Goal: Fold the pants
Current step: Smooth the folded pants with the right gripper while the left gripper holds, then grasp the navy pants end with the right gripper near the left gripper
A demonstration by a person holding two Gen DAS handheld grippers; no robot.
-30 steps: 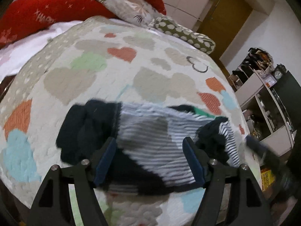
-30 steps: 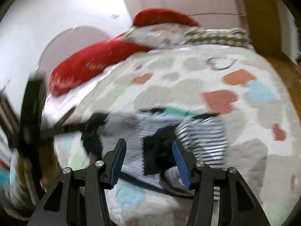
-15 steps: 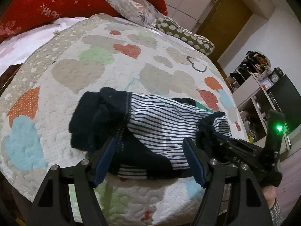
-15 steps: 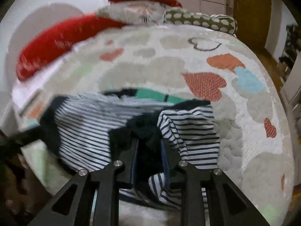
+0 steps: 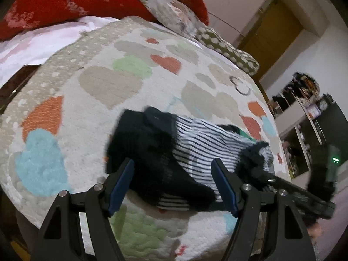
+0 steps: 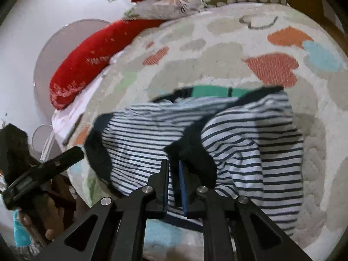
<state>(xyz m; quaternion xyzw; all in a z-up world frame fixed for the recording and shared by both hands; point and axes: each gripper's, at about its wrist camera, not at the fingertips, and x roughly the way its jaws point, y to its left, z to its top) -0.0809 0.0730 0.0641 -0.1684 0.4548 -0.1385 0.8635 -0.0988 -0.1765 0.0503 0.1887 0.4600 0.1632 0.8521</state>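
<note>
pants [image 5: 195, 152] on quilt [image 5: 108, 87] near front edge | pillows [image 5: 65, 2] behind, at quilt's far end

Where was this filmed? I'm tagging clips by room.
Most likely a bedroom: striped pants lie on a bed under a heart-patterned quilt, with red pillows at its head and a wooden door beyond.

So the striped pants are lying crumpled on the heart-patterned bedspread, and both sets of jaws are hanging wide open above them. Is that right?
Not quite. Only the left gripper has its jaws wide open. The right wrist view shows the right gripper with jaws that have just been closing, now pinched on a dark fold of the striped pants. The pants do lie crumpled on the heart-patterned bedspread.
</note>
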